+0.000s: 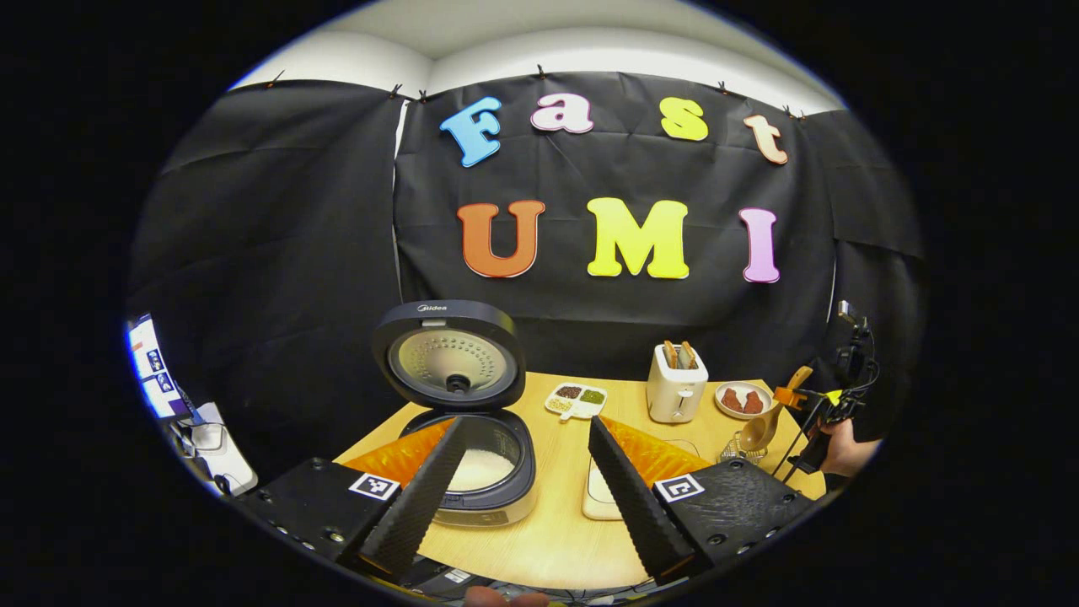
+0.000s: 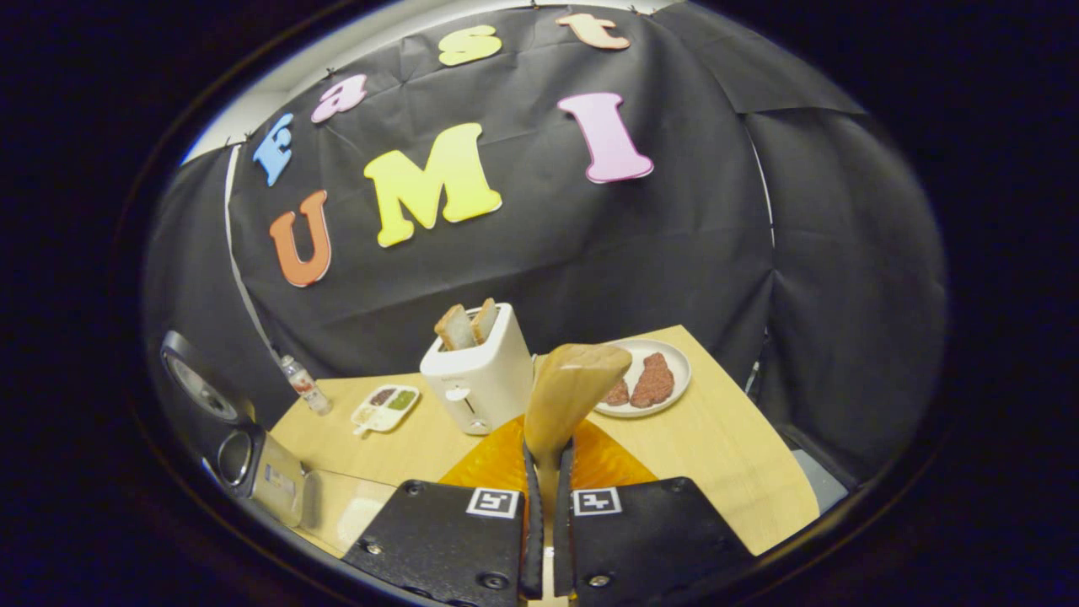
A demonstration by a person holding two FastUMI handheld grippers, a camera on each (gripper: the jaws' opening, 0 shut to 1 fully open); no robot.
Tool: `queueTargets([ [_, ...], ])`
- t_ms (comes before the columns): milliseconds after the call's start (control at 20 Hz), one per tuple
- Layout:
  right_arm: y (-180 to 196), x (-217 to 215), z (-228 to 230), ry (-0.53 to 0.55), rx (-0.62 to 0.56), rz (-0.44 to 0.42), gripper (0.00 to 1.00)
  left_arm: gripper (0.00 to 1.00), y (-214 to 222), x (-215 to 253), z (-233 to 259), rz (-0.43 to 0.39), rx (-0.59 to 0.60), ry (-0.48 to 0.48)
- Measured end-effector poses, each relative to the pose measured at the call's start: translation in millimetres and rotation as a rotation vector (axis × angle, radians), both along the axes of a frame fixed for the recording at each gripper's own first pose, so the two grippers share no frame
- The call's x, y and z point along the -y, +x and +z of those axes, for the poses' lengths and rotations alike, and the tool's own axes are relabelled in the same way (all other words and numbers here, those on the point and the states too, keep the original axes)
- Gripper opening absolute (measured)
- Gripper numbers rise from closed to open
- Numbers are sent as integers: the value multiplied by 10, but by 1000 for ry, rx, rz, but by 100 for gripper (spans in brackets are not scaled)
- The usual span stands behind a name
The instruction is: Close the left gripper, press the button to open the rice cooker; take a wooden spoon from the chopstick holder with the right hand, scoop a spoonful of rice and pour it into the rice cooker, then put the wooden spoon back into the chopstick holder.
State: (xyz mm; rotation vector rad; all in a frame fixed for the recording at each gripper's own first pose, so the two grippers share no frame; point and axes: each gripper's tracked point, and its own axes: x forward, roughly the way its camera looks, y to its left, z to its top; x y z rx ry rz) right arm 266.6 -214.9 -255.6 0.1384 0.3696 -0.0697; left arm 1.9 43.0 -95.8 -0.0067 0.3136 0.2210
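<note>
Two tongs were in play, and they were doing very different things. The left tongs (image 1: pixel 523 485) were spread wide, holding nothing, hanging over the near edge of the desk (image 1: pixel 556 539) with the rice cooker (image 1: pixel 480 472) right ahead. The cooker's lid (image 1: pixel 451 354) stood up and open, and the pot looked like it had white rice in it, so I'd say the button step was done.

The right tongs (image 2: pixel 546 514) were pinched tight on the handle of the wooden spoon (image 2: pixel 569 392), bowl end up and pointing away, tilted slightly. From the left gripper view you could see that spoon (image 1: pixel 763 426) hanging just above the wire chopstick holder (image 1: pixel 742 447) at the far right of the desk, next to the plate of meat patties (image 1: pixel 742 400) and near the toaster (image 1: pixel 674 384).

The spoon bowl looked empty to me, though I couldn't tell whether it was coming out of the holder or going back in. With rice in the pot, my guess was the return. If so, the next move needed the handle lined up over the holder's opening, lowered straight in, then the tongs eased apart so the spoon didn't tip the light holder.
</note>
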Motion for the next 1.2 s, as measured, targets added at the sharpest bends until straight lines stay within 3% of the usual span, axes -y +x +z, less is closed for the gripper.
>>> queueTargets([
  [250, 50, -13, -390, 53, -33, -10, 12, 95, -75, -51, -41, 34, -26, -6],
  [450, 59, -46, -411, 98, -27, 16, 21, 95, -30, -75, -32, 45, -18, -34],
  [550, 51, -19, -302, 59, -5, 19, 25, 95, 3, -60, 7, 40, -2, -47],
  [700, 9, -45, -15, 7, 41, 31, 48, 95, 89, -74, 84, 30, 26, -54],
  [750, -3, -30, 77, -17, 58, 31, 66, 95, 114, -75, 117, 26, 38, -57],
  [950, -103, -14, 581, -121, 131, 24, 96, 95, 177, -131, 226, 15, 77, -65],
  [1050, -214, -65, 894, -156, 180, 28, 94, 95, 212, -192, 268, 13, 89, -73],
  [1200, -432, -275, 1323, -181, 242, 45, 100, 95, 278, -414, 415, 34, 117, -51],
])
